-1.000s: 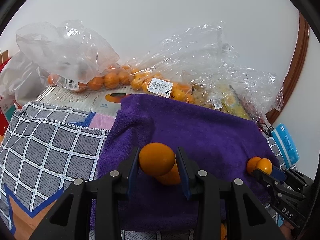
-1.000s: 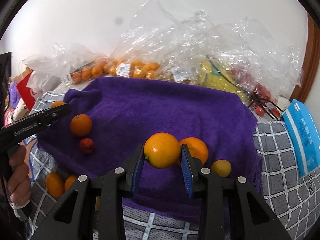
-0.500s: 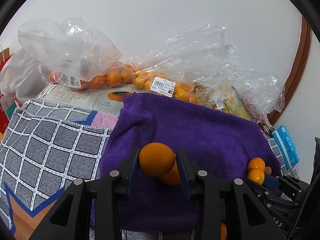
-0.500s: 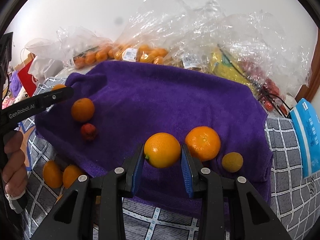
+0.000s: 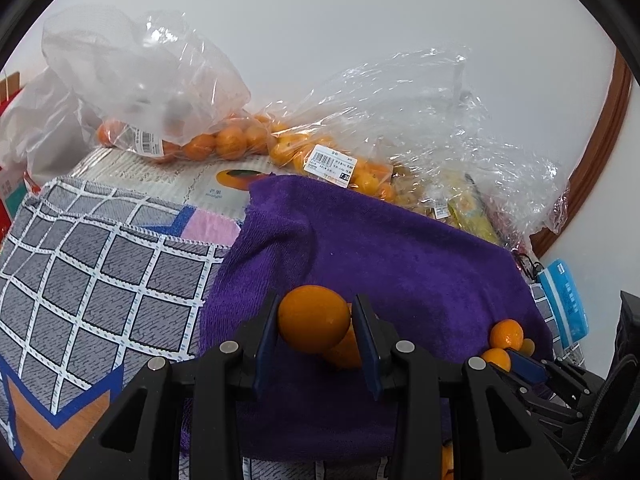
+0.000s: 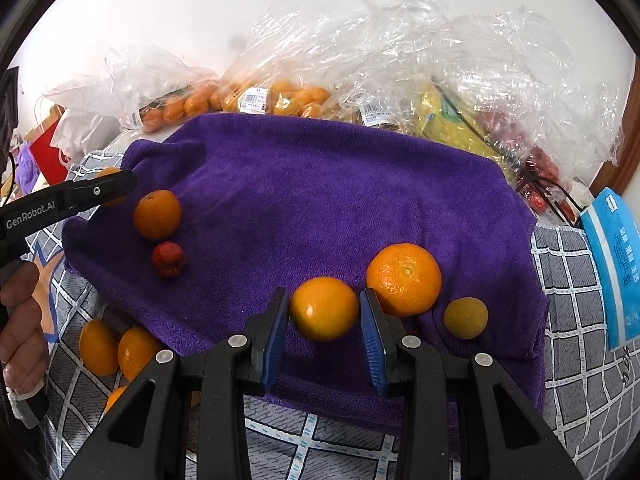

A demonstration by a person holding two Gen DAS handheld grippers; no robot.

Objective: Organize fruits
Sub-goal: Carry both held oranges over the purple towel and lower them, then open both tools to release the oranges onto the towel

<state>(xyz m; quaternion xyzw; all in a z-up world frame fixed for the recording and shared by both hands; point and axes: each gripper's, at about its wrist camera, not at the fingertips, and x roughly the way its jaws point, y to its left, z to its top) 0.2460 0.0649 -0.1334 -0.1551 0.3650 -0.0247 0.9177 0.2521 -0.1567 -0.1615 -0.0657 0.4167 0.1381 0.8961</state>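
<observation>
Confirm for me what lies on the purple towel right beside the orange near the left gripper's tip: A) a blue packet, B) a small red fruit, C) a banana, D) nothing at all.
B: in the right wrist view a small red fruit sits on the purple towel just below the orange that lies by the left gripper.

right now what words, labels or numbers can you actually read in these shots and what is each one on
"GenRobot.AI": white lettering on the black arm of the left gripper, seen from the right wrist.
Barcode price label on the clear bag of small oranges: print too small to read.
Barcode label on the other orange bag: unreadable.
Printed box with an orange picture: caption too blurred.
Blue packet: white characters, not legible.
</observation>
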